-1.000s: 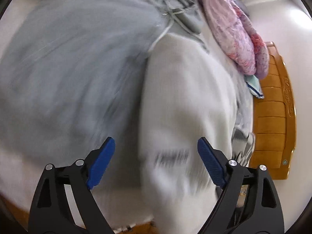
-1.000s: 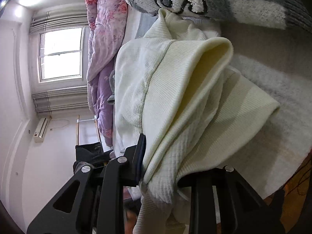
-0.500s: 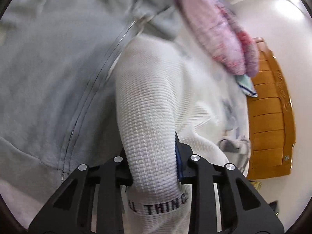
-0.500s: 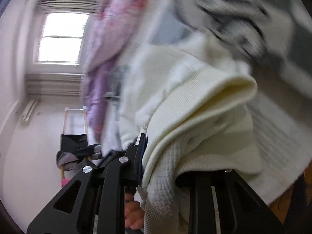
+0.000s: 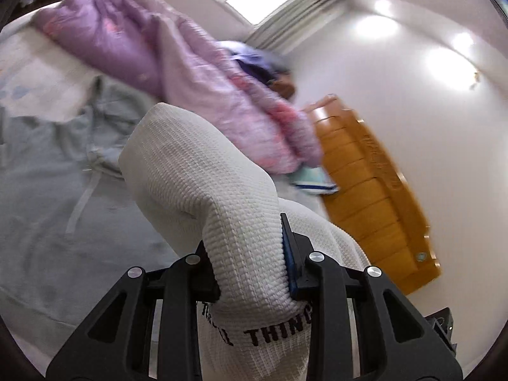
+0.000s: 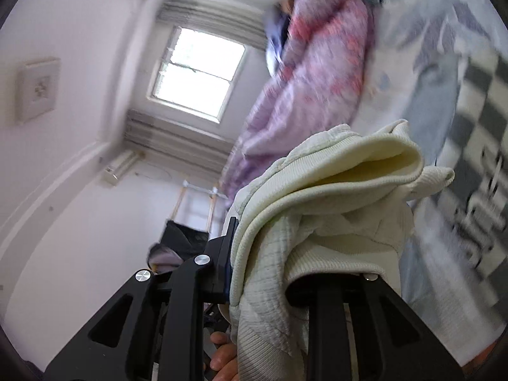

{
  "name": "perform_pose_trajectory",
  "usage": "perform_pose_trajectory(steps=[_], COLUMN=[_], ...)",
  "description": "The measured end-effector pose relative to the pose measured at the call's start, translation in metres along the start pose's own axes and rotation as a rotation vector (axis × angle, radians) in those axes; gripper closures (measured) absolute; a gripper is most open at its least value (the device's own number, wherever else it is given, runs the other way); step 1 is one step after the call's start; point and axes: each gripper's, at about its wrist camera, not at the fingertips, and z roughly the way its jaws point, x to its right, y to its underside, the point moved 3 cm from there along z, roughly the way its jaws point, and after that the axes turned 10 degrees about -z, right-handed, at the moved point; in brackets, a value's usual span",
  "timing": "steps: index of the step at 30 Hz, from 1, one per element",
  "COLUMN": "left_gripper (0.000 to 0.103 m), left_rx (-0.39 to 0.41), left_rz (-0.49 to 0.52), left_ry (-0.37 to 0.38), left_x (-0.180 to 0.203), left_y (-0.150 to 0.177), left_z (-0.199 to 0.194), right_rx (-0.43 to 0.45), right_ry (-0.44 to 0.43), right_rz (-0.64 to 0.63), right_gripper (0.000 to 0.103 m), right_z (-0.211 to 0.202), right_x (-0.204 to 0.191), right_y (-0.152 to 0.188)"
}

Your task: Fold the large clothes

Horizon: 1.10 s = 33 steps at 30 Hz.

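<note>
Your left gripper is clamped tight on a fold of the cream waffle-knit sweater, which bulges up between the fingers, black lettering below them. Your right gripper pinches a bunched ribbed part of that sweater, draped over both fingers. Beyond lie a grey hooded sweatshirt, a pink-purple floral quilt and an orange wooden headboard on the bed, with a window behind.
</note>
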Motion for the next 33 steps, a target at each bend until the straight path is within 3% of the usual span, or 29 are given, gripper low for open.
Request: perform_pose_trajectory(steps=[3, 7, 9, 12, 15, 16, 18, 19, 21, 23, 26, 31, 33], left_gripper=[0.076, 0.075, 0.075, 0.075, 0.074, 0.073, 0.072, 0.068, 0.056, 0.047, 0.040, 0.027, 0.026], left_rx=[-0.014, -0.068, -0.108, -0.167, -0.246, -0.286, -0.383, -0.396, -0.352, -0.321, -0.311, -0.314, -0.316], left_rz=[0.014, -0.008, -0.033, -0.027, 0.007, 0.012, 0.022, 0.021, 0.021, 0.119, 0.182, 0.183, 0.201], left_ry=[0.094, 0.239, 0.323, 0.359, 0.243, 0.163, -0.068, -0.128, -0.165, -0.209, -0.239, -0.290, -0.296], left_x=[0.046, 0.097, 0.111, 0.108, 0.068, 0.048, -0.006, -0.022, -0.040, -0.034, -0.031, -0.032, -0.033], left_y=[0.019, 0.055, 0.078, 0.110, 0.142, 0.155, 0.183, 0.190, 0.199, 0.205, 0.210, 0.211, 0.215], left_z=[0.016, 0.053, 0.074, 0.104, 0.146, 0.163, 0.195, 0.198, 0.188, 0.179, 0.172, 0.160, 0.150], right_rx=[0.062, 0.147, 0.187, 0.206, 0.146, 0.110, -0.020, -0.097, -0.139, -0.140, -0.130, -0.174, -0.193], right_ry=[0.010, 0.085, 0.117, 0.167, 0.249, 0.280, 0.401, 0.450, 0.473, 0.521, 0.561, 0.662, 0.693], right_rz=[-0.056, -0.155, -0.171, -0.195, -0.135, -0.080, 0.010, 0.070, 0.121, 0.110, 0.141, 0.063, 0.022], right_gripper=[0.082, 0.082, 0.082, 0.082, 0.082, 0.082, 0.080, 0.079, 0.079, 0.068, 0.062, 0.056, 0.054], right_z=[-0.045, -0.109, -0.139, -0.158, -0.147, -0.139, -0.118, -0.106, -0.099, -0.096, -0.092, -0.084, -0.080], right_x=[-0.006, -0.004, 0.009, 0.032, 0.098, 0.128, 0.189, 0.216, 0.241, 0.248, 0.258, 0.254, 0.254], right_y=[-0.036, -0.076, -0.084, -0.078, -0.055, -0.042, -0.004, 0.018, 0.049, 0.062, 0.064, 0.060, 0.059])
